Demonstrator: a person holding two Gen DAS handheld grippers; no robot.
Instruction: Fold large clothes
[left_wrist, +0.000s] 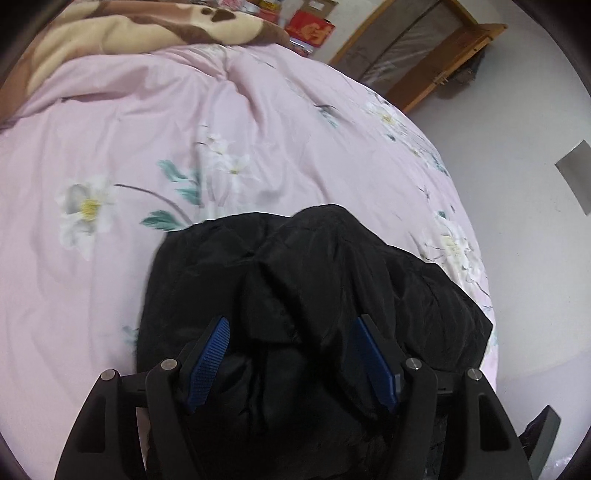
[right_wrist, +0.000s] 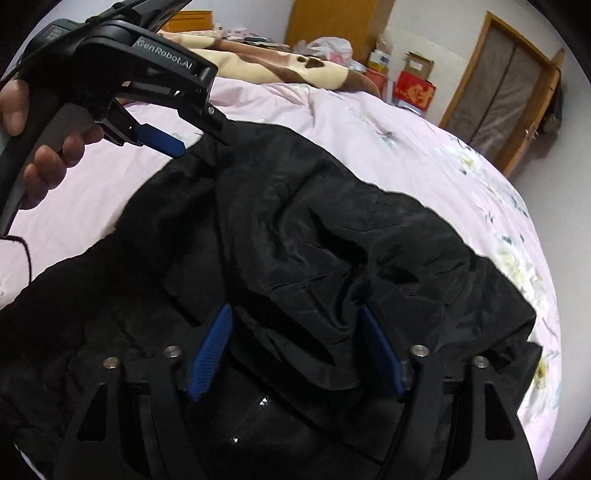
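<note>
A large black jacket (left_wrist: 314, 280) lies crumpled on the pink floral bedcover (left_wrist: 129, 129). In the left wrist view my left gripper (left_wrist: 291, 321) hovers over its near part, blue pads wide apart, not pressing the cloth. The right wrist view shows the same jacket (right_wrist: 332, 221) spread wider, with a bunched fold rising between the fingers of my right gripper (right_wrist: 295, 310); its pads (right_wrist: 210, 354) stand apart from the fold. My left gripper (right_wrist: 203, 147) also shows there at upper left, open at the jacket's far edge, held by a hand (right_wrist: 48, 166).
A brown and cream blanket (right_wrist: 266, 66) lies at the head of the bed. Boxes and a red carton (right_wrist: 413, 88) stand beyond it, beside a wooden door (right_wrist: 498, 81). The bed's right edge drops to a pale floor (left_wrist: 524, 258).
</note>
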